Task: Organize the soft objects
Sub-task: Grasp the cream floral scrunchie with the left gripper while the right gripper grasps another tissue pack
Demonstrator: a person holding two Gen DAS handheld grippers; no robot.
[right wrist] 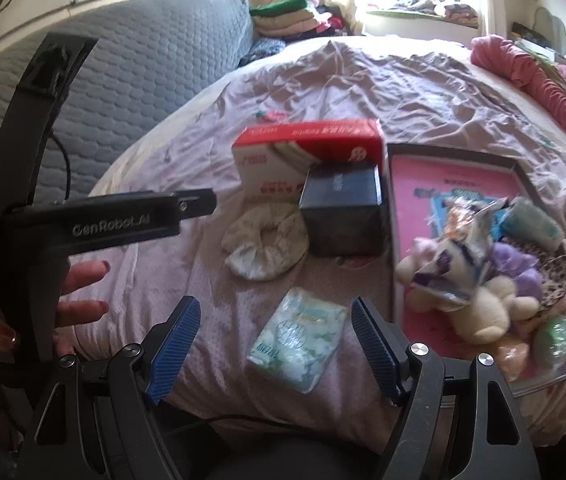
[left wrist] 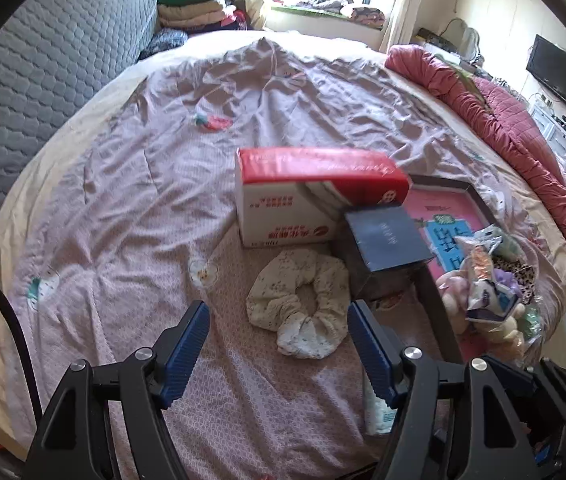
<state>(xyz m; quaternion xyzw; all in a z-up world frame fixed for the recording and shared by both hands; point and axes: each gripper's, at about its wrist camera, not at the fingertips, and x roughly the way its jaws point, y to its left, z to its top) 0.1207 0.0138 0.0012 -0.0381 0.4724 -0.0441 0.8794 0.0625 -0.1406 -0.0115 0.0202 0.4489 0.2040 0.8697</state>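
Note:
A cream floral scrunchie (left wrist: pixel 301 302) lies on the pink bedspread just beyond my left gripper (left wrist: pixel 279 344), which is open with nothing between its blue pads. The same scrunchie (right wrist: pixel 265 240) shows in the right wrist view. Nearer to me there lies a pale green tissue pack (right wrist: pixel 297 342), and my right gripper (right wrist: pixel 275 344) hovers open around it without touching. A pink shallow box (right wrist: pixel 423 184) on the right holds a plush toy (right wrist: pixel 479 304), wrapped packets and other soft items. The same pink shallow box (left wrist: pixel 449 208) appears in the left wrist view.
A red-and-white carton (left wrist: pixel 307 196) and a dark cube box (left wrist: pixel 385 246) stand behind the scrunchie. A rolled red quilt (left wrist: pixel 523 136) lines the bed's right side, a grey padded headboard (left wrist: pixel 43 80) the left. A hand (right wrist: pixel 79 292) holds the left gripper's handle at the left.

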